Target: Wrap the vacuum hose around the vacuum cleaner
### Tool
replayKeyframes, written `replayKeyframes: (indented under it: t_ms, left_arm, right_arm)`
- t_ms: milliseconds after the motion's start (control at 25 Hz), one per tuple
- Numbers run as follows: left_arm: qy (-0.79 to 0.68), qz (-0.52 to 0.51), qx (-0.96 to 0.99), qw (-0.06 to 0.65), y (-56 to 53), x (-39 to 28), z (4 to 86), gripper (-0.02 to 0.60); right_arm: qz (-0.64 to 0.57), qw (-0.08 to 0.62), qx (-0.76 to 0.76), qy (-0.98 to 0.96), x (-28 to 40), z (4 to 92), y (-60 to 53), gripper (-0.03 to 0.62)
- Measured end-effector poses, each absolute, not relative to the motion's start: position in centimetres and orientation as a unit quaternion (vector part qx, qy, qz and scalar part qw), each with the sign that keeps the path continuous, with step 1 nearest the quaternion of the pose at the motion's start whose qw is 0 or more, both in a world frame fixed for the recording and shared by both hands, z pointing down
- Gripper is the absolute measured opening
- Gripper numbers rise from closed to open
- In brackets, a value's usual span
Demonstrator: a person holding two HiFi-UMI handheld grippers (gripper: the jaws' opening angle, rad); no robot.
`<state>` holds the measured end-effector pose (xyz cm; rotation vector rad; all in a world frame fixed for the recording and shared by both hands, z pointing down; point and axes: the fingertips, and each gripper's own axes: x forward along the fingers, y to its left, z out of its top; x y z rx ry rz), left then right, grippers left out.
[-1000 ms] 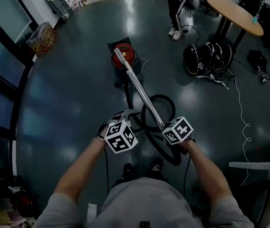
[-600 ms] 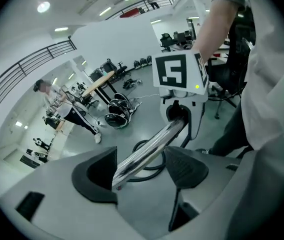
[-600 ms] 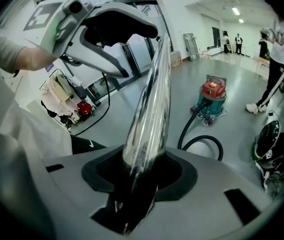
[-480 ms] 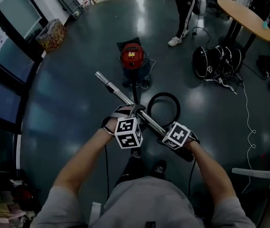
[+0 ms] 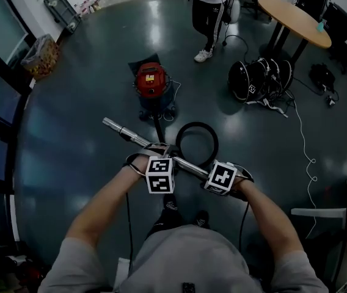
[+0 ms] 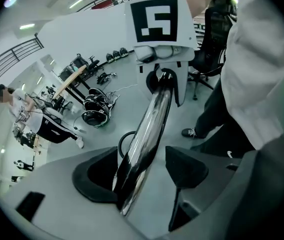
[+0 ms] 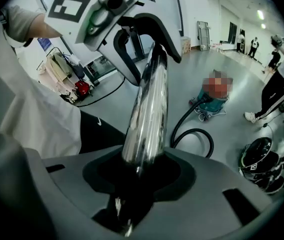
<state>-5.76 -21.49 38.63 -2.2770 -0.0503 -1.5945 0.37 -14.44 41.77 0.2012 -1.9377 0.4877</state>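
Shiny chrome tube (image 5: pixel 124 132), looped black hose (image 5: pixel 197 124)

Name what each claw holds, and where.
Right claw, jaws just now closing, clamps the metal tube near its hose end. Left claw is open: the tube's middle passes between its jaws, touching one pad only.

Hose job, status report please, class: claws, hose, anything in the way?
Left claw open round wand. Right claw just closing, shut on wand. Hose looped on floor, unwrapped. Nothing blocks vacuum.
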Motion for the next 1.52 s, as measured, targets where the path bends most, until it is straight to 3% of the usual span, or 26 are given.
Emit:
replayKeyframes:
  t_ms: [520,720,880,960,1160,1520]
  left_arm:
    - [-0.089,-0.56,-0.797,0.206,-26.1,-9.9,41.4,0.293]
    - [-0.133,-0.547,-0.811,0.16,-26.1,-11.5,42.8,0.289]
    - [-0.162,-0.526,-0.812,0.192,-25.2,-11.3,43.5,0.154]
    - [-0.163,-0.52,-0.816,0.194,-25.1,-11.1,43.6,0.118]
    - [-0.141,-0.519,-0.831,0.145,-26.0,-10.6,44.2,0.115]
    - [-0.051,-0.524,-0.849,0.044,-26.6,-7.4,44.6,0.115]
  right_arm:
    - [0.214,0.609,0.058,-0.761,-2.5,41.4,-18.4,0.15]
    - [0.171,0.642,0.037,-0.747,-4.3,40.4,-19.4,0.143]
    - [0.164,0.652,0.04,-0.739,-4.0,40.6,-20.0,0.143]
    - [0.165,0.653,0.043,-0.738,-3.6,40.6,-20.5,0.143]
    - [0.151,0.63,0.078,-0.758,-3.1,40.5,-23.3,0.141]
    - [-0.023,0.644,0.104,-0.758,1.7,38.0,-27.4,0.166]
